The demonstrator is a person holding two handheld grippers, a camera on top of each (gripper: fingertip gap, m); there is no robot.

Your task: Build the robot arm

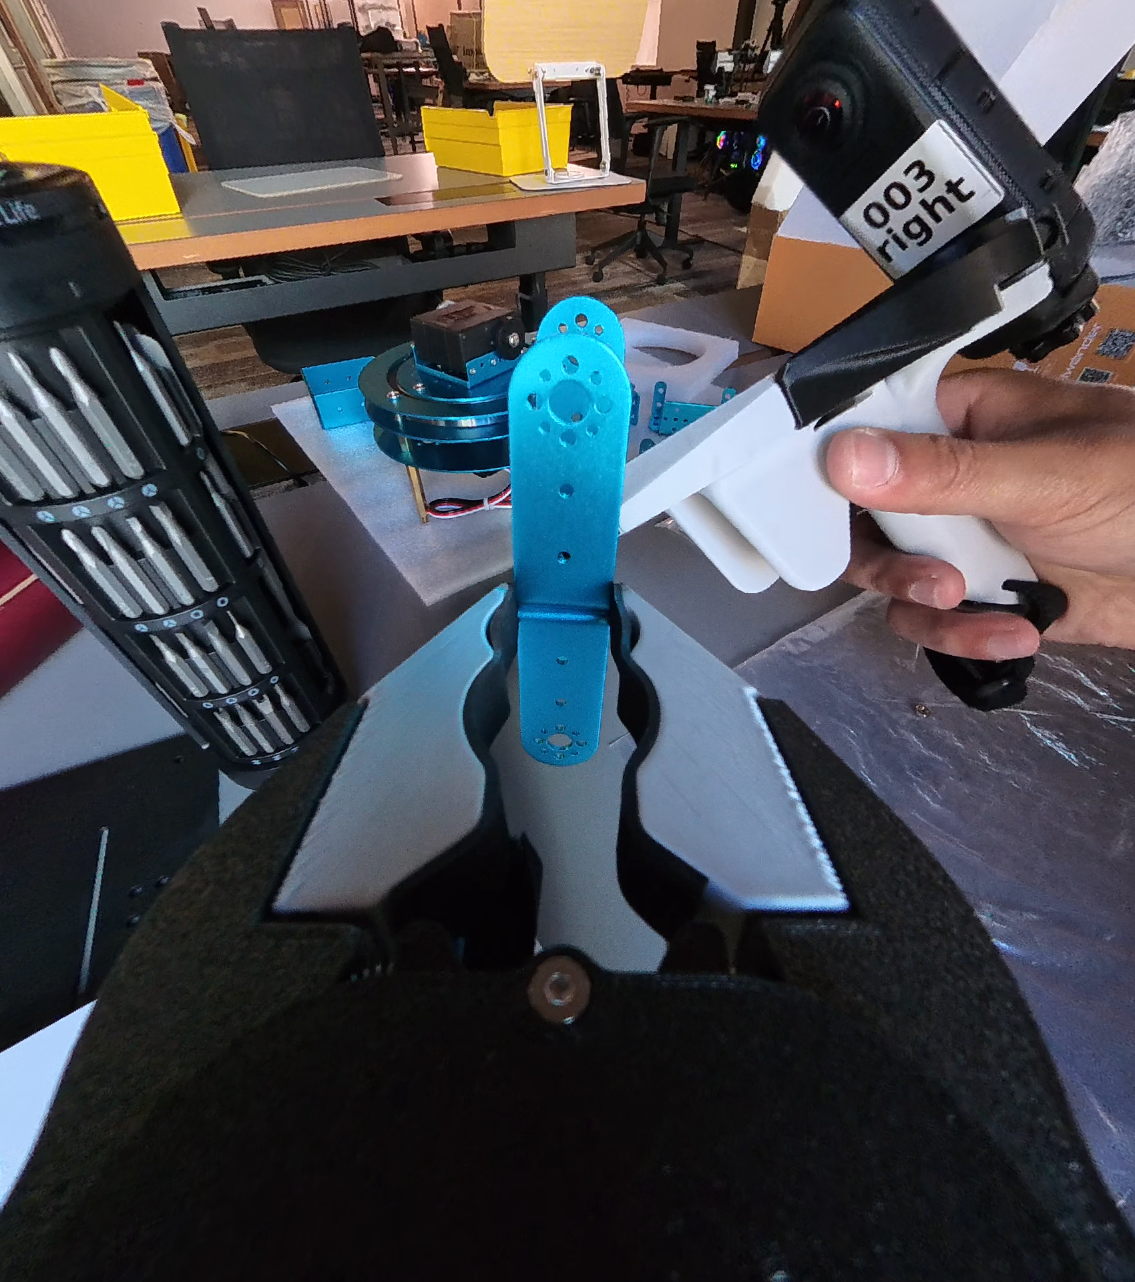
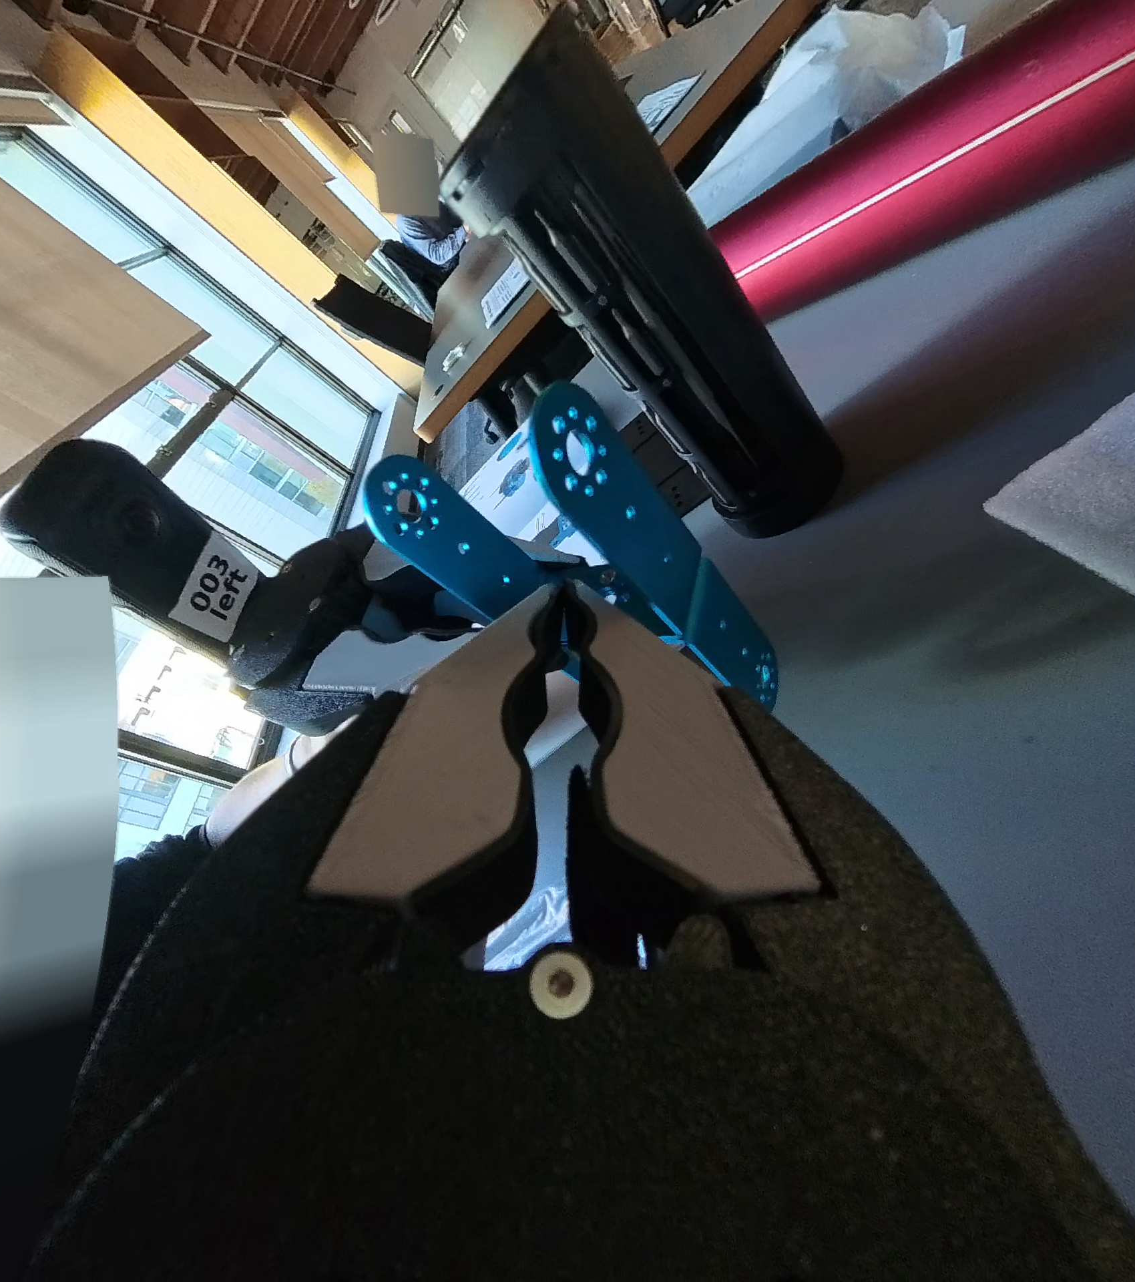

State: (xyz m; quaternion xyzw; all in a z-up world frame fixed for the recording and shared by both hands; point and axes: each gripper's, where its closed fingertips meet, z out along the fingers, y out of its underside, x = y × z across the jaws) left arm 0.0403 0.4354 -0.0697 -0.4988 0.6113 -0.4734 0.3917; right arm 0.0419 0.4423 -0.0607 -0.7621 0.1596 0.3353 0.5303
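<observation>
My left gripper [image 1: 561,603] is shut on a blue metal bracket [image 1: 565,485] with drilled holes. It grips the bracket at its bend, with the rounded arms standing upright above the table. My right gripper [image 1: 634,499], held by a hand [image 1: 1036,499], comes in from the right and its white fingers reach behind the bracket's front arm. In the right wrist view my right gripper [image 2: 561,593] has its jaws pressed together at the bracket [image 2: 634,527], between its arms. I cannot tell if anything is pinched there. The left gripper [image 2: 426,610] shows at the left, holding the bracket.
A tall black screwdriver-bit holder [image 1: 100,451] stands close on the left and also shows in the right wrist view [image 2: 676,312]. Behind the bracket, a blue turntable with a black servo [image 1: 440,409] sits on white foam [image 1: 370,499]. A cardboard box [image 1: 814,291] stands at the right and a red roll [image 2: 932,159] lies nearby. The tips of both grippers are at nearly the same place.
</observation>
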